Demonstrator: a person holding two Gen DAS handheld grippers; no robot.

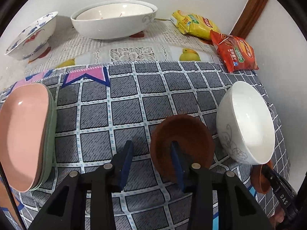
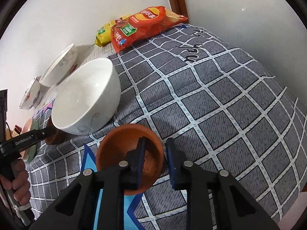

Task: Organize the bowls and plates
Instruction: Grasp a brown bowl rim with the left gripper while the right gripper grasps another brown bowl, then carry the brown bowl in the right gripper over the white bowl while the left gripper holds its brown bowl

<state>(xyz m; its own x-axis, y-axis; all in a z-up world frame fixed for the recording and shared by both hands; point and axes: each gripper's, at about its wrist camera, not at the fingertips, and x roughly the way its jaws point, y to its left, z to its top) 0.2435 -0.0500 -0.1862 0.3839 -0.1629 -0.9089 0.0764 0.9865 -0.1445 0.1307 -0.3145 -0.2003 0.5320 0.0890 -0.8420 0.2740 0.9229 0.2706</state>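
In the left wrist view my left gripper (image 1: 152, 164) is open around the near rim of a brown bowl (image 1: 182, 134): one finger inside, one outside on the left. A white bowl (image 1: 247, 122) stands to its right. A stack of pink and green plates (image 1: 26, 134) lies at the left. In the right wrist view my right gripper (image 2: 155, 159) is open astride the right rim of a second brown bowl (image 2: 122, 143), one finger inside, one outside. The white bowl (image 2: 86, 99) stands behind it. My left gripper's body (image 2: 28, 137) shows at the left.
A large white bowl (image 1: 115, 19) with another nested in it and a blue-and-red patterned bowl (image 1: 32, 36) stand at the back by the wall. Yellow (image 1: 193, 24) and red (image 1: 235, 52) snack bags lie at the back right. A grey checked cloth (image 1: 134, 95) covers the table.
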